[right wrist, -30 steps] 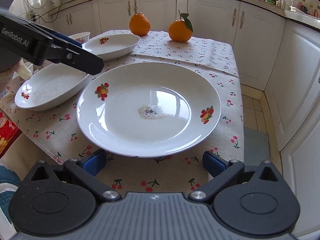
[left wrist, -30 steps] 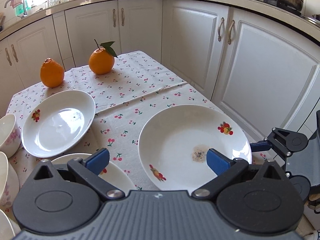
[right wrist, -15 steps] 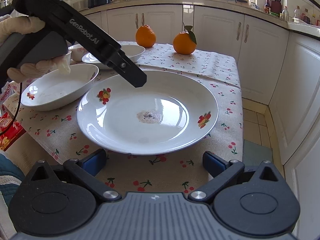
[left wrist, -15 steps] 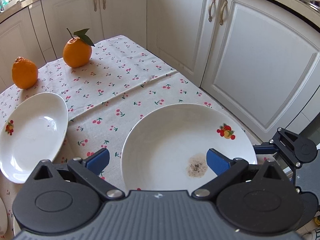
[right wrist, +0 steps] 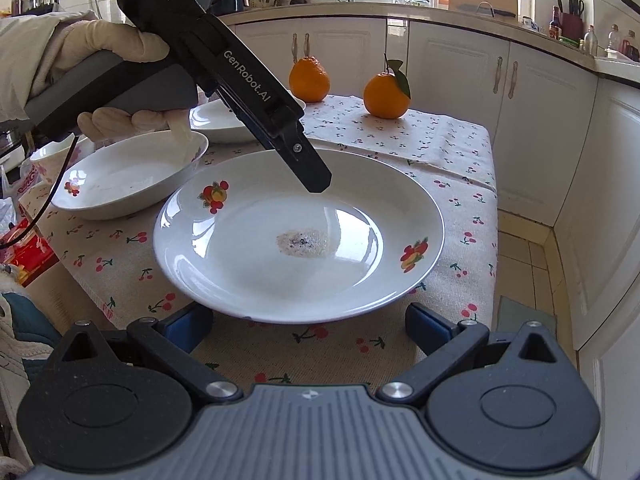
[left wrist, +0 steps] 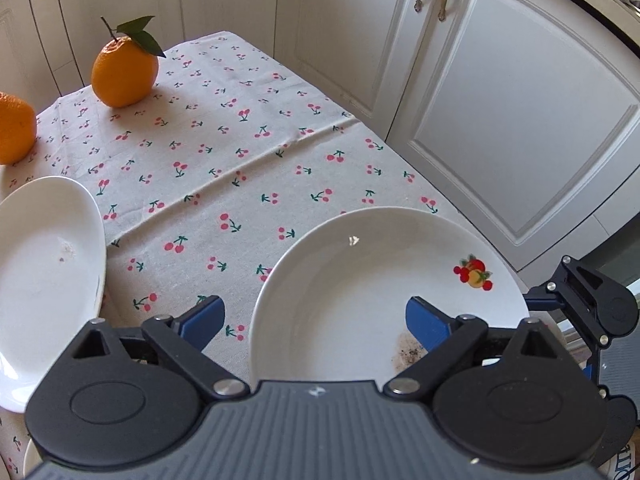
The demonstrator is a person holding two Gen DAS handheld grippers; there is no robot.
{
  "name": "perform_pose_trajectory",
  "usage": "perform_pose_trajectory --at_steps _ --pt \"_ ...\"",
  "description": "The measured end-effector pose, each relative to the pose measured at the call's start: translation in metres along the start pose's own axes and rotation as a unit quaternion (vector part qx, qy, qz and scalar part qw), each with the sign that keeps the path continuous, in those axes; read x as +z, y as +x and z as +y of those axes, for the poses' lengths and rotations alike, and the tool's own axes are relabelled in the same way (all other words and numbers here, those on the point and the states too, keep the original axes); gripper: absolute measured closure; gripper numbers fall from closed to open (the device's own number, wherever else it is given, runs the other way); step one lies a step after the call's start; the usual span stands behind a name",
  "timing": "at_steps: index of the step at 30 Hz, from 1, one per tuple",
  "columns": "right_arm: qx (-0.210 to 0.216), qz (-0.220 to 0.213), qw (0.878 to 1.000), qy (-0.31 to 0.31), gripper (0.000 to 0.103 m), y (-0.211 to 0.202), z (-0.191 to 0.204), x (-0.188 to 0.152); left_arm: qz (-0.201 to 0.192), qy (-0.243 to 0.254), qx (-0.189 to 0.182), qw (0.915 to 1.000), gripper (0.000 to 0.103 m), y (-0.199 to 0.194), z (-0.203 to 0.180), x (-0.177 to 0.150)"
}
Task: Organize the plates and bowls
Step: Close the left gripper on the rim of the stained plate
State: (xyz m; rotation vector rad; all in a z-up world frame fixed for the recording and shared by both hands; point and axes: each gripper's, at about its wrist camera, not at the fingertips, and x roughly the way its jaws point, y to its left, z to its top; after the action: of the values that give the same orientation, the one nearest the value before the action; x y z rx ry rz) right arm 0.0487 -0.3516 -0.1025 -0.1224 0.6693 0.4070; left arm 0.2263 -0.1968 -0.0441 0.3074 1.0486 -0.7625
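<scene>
Right-wrist view gave us the readable writing: the left gripper (right wrist: 316, 184), held in a gloved hand (right wrist: 92, 76), carried "DAS Data Acquisition System" on its body and "GenRobot.AI" along its arm. It hung over the large white plate (right wrist: 298, 236), which lay on the cherry-print tablecloth (right wrist: 452, 148) with fruit decals on its rim and a brownish smear at its centre. Our left tongs had just been narrowing yet stood wide, one pad over the plate's rim, one over cloth, gripping nothing. Our right gripper (right wrist: 310, 330) gaped wide just short of the plate's near edge. Two shallow bowls (right wrist: 128, 176) sat beside it; two oranges (right wrist: 386, 94) stood behind.
</scene>
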Motion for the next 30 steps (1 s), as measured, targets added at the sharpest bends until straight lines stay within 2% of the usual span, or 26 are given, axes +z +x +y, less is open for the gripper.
perform_pose_trajectory --at_steps 3,11,13,19,24,30 --pt "0.005 -0.001 1.0 -0.004 0.0 0.001 0.0 0.001 0.014 -0.008 -0.025 0.9996 0.009 0.003 0.003 0.003" --pt "0.01 0.002 1.0 -0.01 0.0 0.0 0.0 0.001 0.043 0.0 -0.032 0.9985 0.009 0.016 0.005 0.01" --pt "0.013 0.003 1.0 -0.012 0.0 0.001 0.0 0.002 0.046 0.003 -0.031 0.9985 0.018 0.017 0.006 0.011" --pt "0.017 0.008 1.0 -0.015 0.0 0.002 -0.001 0.003 0.061 0.01 -0.042 0.9972 0.032 0.021 0.011 0.012" --pt "0.022 0.006 1.0 -0.018 0.0 0.003 -0.002 0.004 0.069 0.023 -0.046 0.9963 0.039 0.021 0.011 0.014" --pt "0.024 -0.002 0.999 -0.027 0.0 0.004 0.001 0.004 0.075 0.036 -0.045 0.9955 0.04 0.022 0.01 0.014"
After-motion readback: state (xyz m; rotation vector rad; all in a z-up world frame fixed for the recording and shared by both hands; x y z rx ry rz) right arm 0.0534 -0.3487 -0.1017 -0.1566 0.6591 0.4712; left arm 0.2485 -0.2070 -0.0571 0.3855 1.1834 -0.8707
